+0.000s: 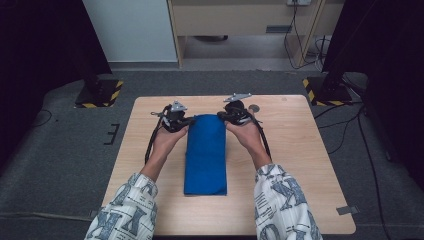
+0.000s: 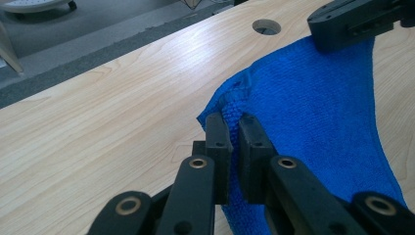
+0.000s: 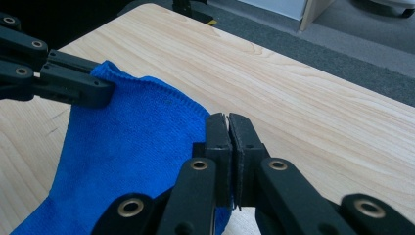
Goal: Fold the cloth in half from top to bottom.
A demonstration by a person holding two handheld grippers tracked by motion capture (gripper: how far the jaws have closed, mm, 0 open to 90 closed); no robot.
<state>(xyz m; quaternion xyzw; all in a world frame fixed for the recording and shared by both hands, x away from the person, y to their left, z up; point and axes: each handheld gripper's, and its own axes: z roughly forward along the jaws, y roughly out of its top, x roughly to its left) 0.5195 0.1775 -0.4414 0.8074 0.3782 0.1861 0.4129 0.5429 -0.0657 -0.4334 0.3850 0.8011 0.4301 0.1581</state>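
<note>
Work in hand: folding the blue cloth (image 1: 205, 152), judging by how both far corners are being pinched at once.
Cloth: it is lying as a long, already narrowed strip down the middle of the wooden table (image 1: 300, 165), its near end flat toward the person, its far end being lifted slightly at the corners.
Left gripper (image 1: 184, 121): it is clamping the far left corner; in the left gripper view the jaws are standing narrow with a bunched ridge of terry between them.
Right gripper (image 1: 223, 116): it is gripping the far right corner, jaws nearly touching, the cloth edge disappearing between them in the right gripper view.
Why held so: taking both corners of one short edge is keeping that edge straight and taut, so it can likely be carried toward the near end without twisting.
Hands: both are resting level, mirrored either side of the strip.
Table hole (image 2: 266, 26): it is sitting just beyond the cloth's far edge, clear of it.
</note>
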